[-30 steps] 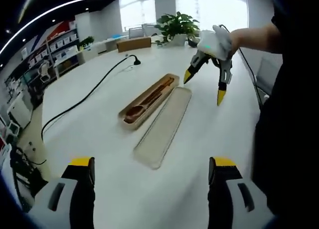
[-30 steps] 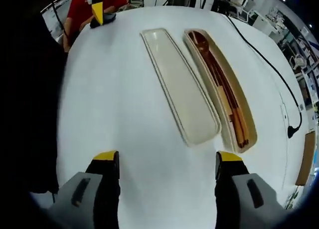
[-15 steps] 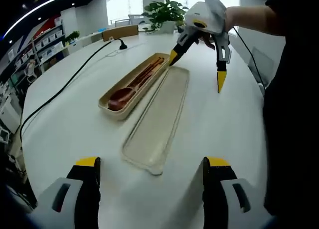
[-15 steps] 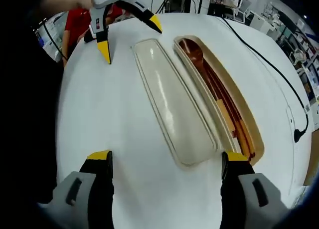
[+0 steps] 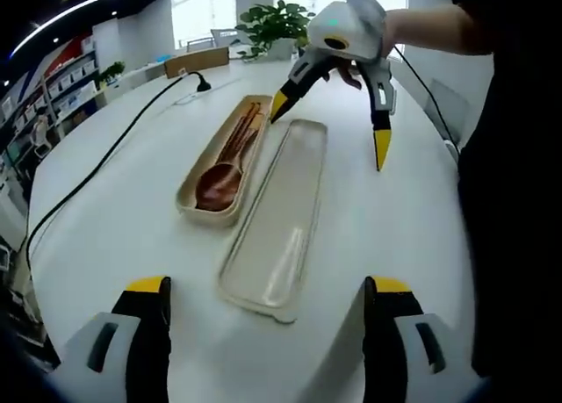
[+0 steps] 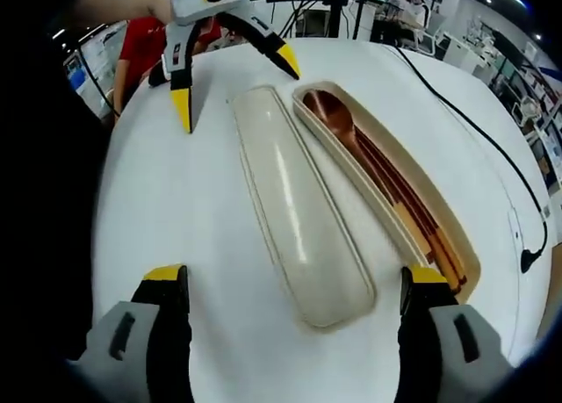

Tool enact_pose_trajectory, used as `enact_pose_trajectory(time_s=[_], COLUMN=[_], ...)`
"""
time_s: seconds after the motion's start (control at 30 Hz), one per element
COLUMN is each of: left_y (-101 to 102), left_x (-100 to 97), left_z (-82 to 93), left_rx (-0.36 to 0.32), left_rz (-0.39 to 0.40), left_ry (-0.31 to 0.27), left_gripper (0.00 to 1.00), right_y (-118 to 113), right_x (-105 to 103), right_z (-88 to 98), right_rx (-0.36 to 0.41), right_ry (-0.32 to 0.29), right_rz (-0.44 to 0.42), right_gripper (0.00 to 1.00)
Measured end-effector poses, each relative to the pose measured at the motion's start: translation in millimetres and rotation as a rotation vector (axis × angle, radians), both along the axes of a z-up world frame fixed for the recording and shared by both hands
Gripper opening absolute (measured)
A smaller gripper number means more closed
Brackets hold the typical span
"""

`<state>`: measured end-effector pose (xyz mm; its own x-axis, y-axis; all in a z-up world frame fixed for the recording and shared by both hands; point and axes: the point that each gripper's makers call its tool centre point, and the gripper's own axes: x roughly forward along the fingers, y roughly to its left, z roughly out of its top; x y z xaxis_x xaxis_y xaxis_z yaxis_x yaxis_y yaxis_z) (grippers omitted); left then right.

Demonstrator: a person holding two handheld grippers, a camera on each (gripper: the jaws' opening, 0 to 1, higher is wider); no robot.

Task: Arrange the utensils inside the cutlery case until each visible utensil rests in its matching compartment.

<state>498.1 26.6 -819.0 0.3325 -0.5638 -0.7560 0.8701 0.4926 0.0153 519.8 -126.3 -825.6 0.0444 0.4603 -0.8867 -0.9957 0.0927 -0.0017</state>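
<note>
Both grippers, left gripper [image 6: 233,74] and right gripper [image 5: 329,113], hang wide apart and empty over the table [image 5: 123,210], where the case [image 5: 224,161] holds a light, stiff, slick-looking wooden spoon [image 5: 219,179] beside the lid [image 5: 277,214], best pinched mid-handle.

The bench [image 5: 132,210] is showing plain white, unpatterned. The cutlery case [image 5: 207,201] is presenting in beige, and its lid [image 5: 274,227] is showing a paler, translucent cream. The spoon [image 5: 218,182] is showing reddish brown, as are the chopsticks [image 6: 420,223]. The left tool [image 6: 233,74] is displaying a white body, dark jaws and yellow tips; the right tool [image 5: 329,126] is showing likewise. A black cable [image 5: 105,161] is crossing the bench. The plant [image 5: 277,21] is showing green.
</note>
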Motion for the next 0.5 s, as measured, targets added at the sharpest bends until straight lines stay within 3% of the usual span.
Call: enact_pose_trajectory(time_s=[0.27, 0.5], left_y=[-14.1, -17.1], left_x=[-2.5, -11.5], left_z=[0.4, 0.9], left_rx=[-0.002, 0.018], left_rz=[-0.05, -0.076], left_ry=[-0.004, 0.005], left_gripper=[0.84, 0.73], right_y=[3.9, 5.4], right_x=[0.6, -9.2], right_z=[-0.1, 2.4], right_rx=[-0.016, -0.024], right_ry=[0.002, 0.003], right_rz=[-0.033, -0.014], right_gripper=[0.97, 0.86])
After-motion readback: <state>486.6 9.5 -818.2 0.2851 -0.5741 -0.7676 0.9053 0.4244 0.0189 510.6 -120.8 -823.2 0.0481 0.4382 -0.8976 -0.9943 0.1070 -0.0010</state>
